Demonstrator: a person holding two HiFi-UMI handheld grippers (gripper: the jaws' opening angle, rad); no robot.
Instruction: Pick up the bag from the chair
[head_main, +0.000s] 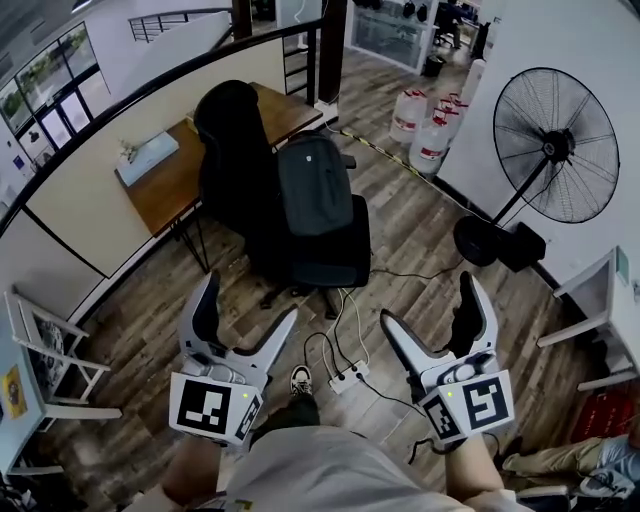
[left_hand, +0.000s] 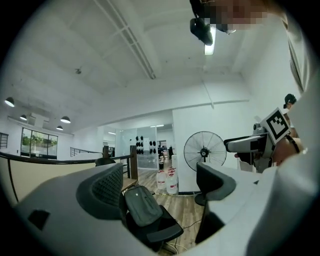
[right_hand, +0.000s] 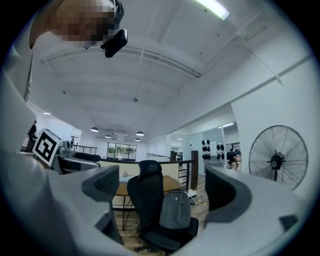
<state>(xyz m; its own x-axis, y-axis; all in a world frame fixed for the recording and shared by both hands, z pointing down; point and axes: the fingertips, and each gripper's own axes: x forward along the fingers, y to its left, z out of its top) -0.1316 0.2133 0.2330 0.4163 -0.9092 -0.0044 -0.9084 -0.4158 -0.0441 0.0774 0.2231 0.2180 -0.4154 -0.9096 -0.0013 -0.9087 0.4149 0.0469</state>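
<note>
A dark grey backpack stands upright on the seat of a black office chair, leaning on its backrest. Both gripper views show the backpack some way ahead on the chair, between the jaws. My left gripper hovers low in the head view, well short of the chair, open and empty. Beside it, my right gripper is also open and holds nothing. Both are about level with each other over the wooden floor.
A wooden desk stands behind the chair by a curved railing. A large pedestal fan is at the right, with water jugs beyond. Cables and a power strip lie on the floor under the chair. A white chair stands left.
</note>
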